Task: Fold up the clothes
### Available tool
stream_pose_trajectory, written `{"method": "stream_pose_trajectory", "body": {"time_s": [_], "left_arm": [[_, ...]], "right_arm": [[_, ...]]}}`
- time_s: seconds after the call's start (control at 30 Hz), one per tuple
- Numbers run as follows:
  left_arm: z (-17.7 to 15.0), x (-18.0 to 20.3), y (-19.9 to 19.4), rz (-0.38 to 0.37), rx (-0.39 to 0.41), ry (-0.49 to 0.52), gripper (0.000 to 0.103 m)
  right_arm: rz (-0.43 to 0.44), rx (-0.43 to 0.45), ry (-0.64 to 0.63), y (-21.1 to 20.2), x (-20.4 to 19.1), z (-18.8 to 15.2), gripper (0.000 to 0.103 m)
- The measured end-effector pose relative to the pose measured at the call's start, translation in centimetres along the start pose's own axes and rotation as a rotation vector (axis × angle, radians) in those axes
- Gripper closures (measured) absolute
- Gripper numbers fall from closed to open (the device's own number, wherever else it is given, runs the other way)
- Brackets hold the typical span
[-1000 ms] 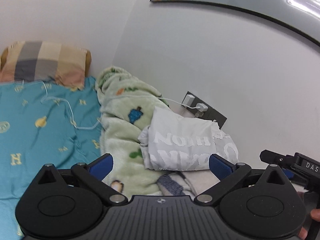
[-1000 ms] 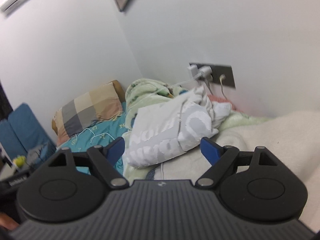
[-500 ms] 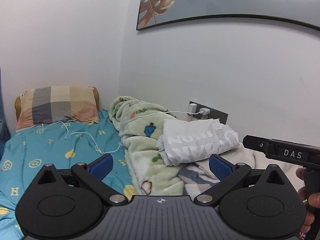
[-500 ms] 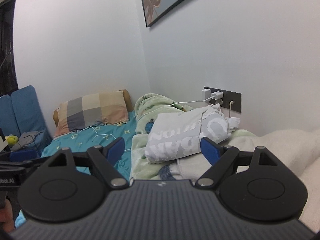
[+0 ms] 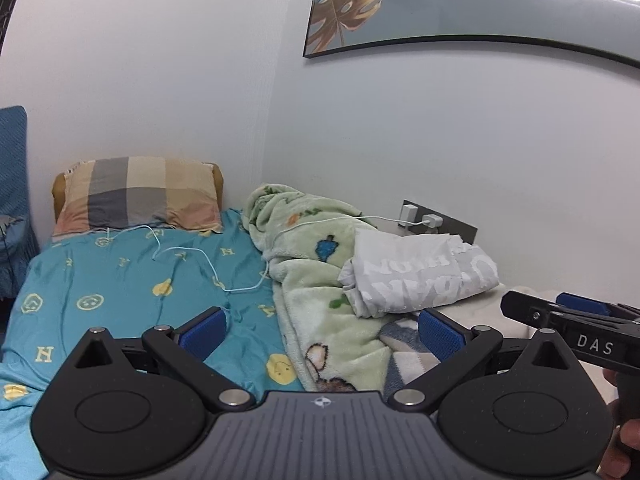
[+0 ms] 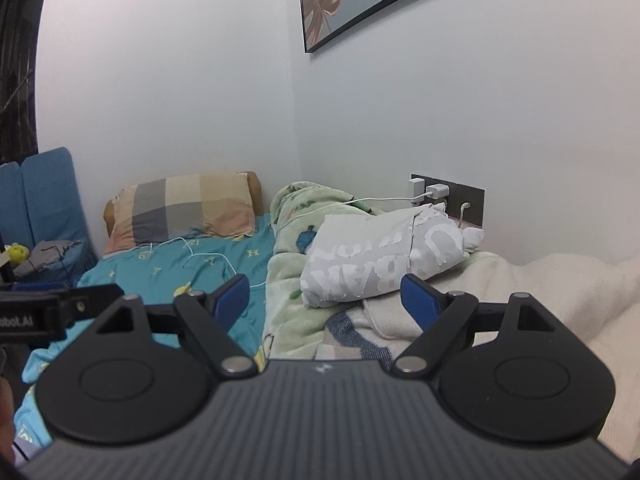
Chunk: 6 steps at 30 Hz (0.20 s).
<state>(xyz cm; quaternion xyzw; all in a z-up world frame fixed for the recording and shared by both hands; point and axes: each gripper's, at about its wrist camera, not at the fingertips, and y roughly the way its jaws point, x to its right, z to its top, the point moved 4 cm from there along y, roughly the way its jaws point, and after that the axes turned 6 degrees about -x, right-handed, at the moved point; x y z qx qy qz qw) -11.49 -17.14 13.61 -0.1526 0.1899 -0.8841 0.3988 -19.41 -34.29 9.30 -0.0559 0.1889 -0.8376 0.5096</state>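
Observation:
A folded white garment with pale lettering [image 5: 420, 272] lies on a green fleece blanket [image 5: 312, 280] near the wall; it also shows in the right wrist view [image 6: 380, 256]. My left gripper [image 5: 320, 330] is open and empty, held back from the garment and above the bed. My right gripper [image 6: 326, 294] is open and empty, also held back from it. The right gripper's body [image 5: 576, 328] shows at the right edge of the left wrist view. The left gripper's body [image 6: 48, 308] shows at the left edge of the right wrist view.
The bed has a teal patterned sheet [image 5: 120, 280] and a checked pillow [image 5: 140, 196] at its head. A white charging cable [image 5: 208, 260] runs from a wall socket [image 6: 448, 196] across the bed. A cream blanket [image 6: 540, 292] lies at the right. A framed picture [image 5: 460, 4] hangs above.
Both grippers have drawn back and away from the folded garment, so it looks smaller and more of the bed and wall shows. Both stay open and empty.

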Motion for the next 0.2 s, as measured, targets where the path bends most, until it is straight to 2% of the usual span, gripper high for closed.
{"method": "stream_pose_trajectory", "body": {"time_s": [0.2], "left_arm": [[-0.17,-0.04,-0.67,0.012,0.006,0.009,0.000]], "right_arm": [[0.000,-0.002,0.015,-0.35,0.20,-0.15,0.018]]}}
